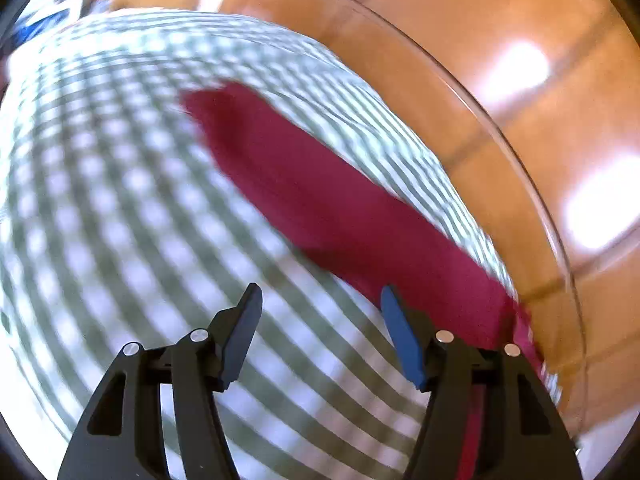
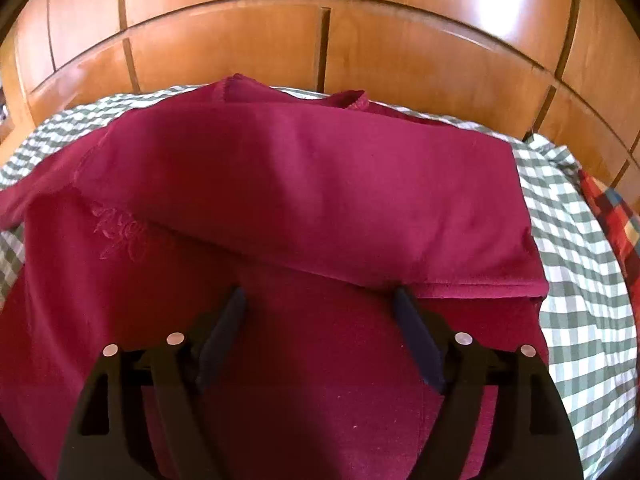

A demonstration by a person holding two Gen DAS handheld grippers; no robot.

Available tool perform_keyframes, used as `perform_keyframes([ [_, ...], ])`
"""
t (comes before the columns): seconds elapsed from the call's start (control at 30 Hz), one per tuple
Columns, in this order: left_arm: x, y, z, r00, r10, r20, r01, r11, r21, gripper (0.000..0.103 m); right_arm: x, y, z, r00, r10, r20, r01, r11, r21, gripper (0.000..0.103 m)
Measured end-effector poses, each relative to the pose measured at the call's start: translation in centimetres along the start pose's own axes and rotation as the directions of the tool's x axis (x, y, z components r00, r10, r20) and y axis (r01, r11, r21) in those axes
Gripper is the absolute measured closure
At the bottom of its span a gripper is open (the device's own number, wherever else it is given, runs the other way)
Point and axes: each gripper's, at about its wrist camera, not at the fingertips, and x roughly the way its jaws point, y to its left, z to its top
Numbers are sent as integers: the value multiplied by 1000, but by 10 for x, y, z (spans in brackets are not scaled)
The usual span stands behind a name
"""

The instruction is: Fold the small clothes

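Observation:
A dark red garment (image 2: pixel 304 184) lies on a green-and-white checked cloth (image 2: pixel 576 280). In the right wrist view its upper part is folded over the lower part, and a faint embroidered mark shows at the left. My right gripper (image 2: pixel 318 298) hovers open just over the garment, with nothing between its fingers. In the left wrist view, which is blurred, the same garment (image 1: pixel 312 200) runs as a red strip from the middle to the lower right. My left gripper (image 1: pixel 320 296) is open over the checked cloth (image 1: pixel 120 200), beside the garment's edge, and holds nothing.
Glossy wooden cabinet panels (image 2: pixel 320 32) stand behind the bed. A clear curved rim (image 1: pixel 520 152) shows in front of the wood in the left wrist view. A red, blue and yellow checked fabric (image 2: pixel 612 216) lies at the far right. Blue-and-white fabric (image 1: pixel 44 20) lies at the far upper left.

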Motion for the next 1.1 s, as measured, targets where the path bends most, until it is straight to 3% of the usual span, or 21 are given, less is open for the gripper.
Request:
perform_keyframes([
  [0.13, 3, 34, 34, 999, -11, 37, 15, 993, -114, 41, 0, 3, 0, 1000, -9, 0, 9, 1000, -7, 25],
  [0.3, 24, 50, 64, 996, 69, 50, -61, 987, -147, 42, 1, 6, 0, 1000, -22, -2, 22, 1000, -17, 24],
  [0.43, 42, 51, 80, 995, 93, 22, -90, 989, -117, 69, 1, 7, 0, 1000, -28, -4, 28, 999, -20, 23],
  [0.47, 45, 48, 82, 996, 85, 19, -83, 991, -102, 85, 1, 6, 0, 1000, -30, -4, 30, 999, -22, 23],
  [0.5, 46, 41, 83, 995, 94, 17, -93, 993, -72, 93, 2, 6, 0, 1000, -31, -3, 31, 999, -22, 23],
  [0.53, 45, 35, 85, 994, 105, 24, -104, 993, -50, 94, 2, 6, 0, 999, -32, -3, 32, 999, -24, 23],
  [0.7, 24, -6, 87, 997, 22, 76, -25, 999, 43, 97, 2, 6, -1, 1000, -30, 0, 30, 999, -23, 23],
  [0.87, -5, -72, 70, 987, -129, 101, 110, 978, 177, 97, 2, 5, -2, 1000, -26, 2, 26, 999, -20, 23],
  [0.97, -14, -124, 43, 970, -234, 60, 210, 939, 271, 97, 1, 4, -2, 1000, -22, 4, 22, 1000, -16, 23],
  [1.1, -8, -179, 0, 951, -306, -46, 301, 879, 369, 97, 1, 4, -2, 1000, -16, 5, 16, 1000, -11, 23],
])
